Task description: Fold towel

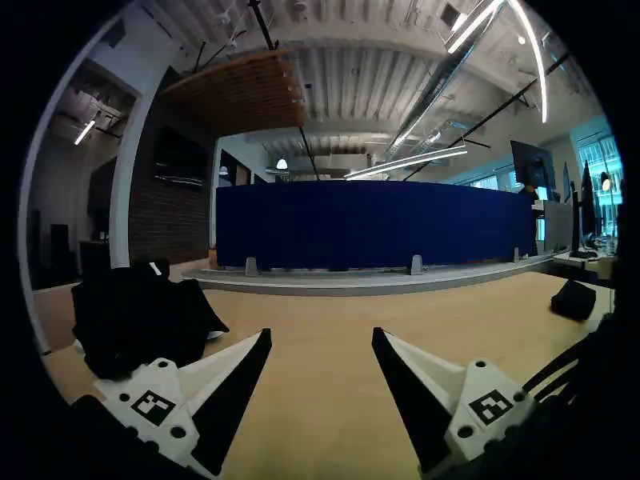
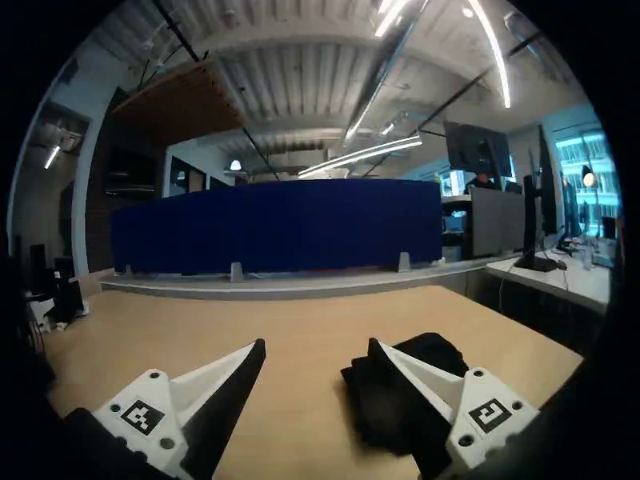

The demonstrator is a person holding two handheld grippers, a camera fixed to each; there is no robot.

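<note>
In the left gripper view, the left gripper is hovering low over a light wooden table. Its two white fingers are standing wide apart with nothing between them. A crumpled black towel is lying in a loose heap on the table at about 9 o'clock, just behind the left-hand finger. Whether the two are touching cannot be told. A smaller dark bundle is sitting near the table's edge at 3 o'clock, well apart from the heap. A long blue partition is running across the far side of the table at 12 o'clock.

In the right gripper view, the right gripper is also spread wide and holding nothing. A folded black cloth is lying flat on the table at about 5 o'clock, partly hidden behind the right-hand finger. Contact cannot be told. Desks with monitors are showing at 2 o'clock.
</note>
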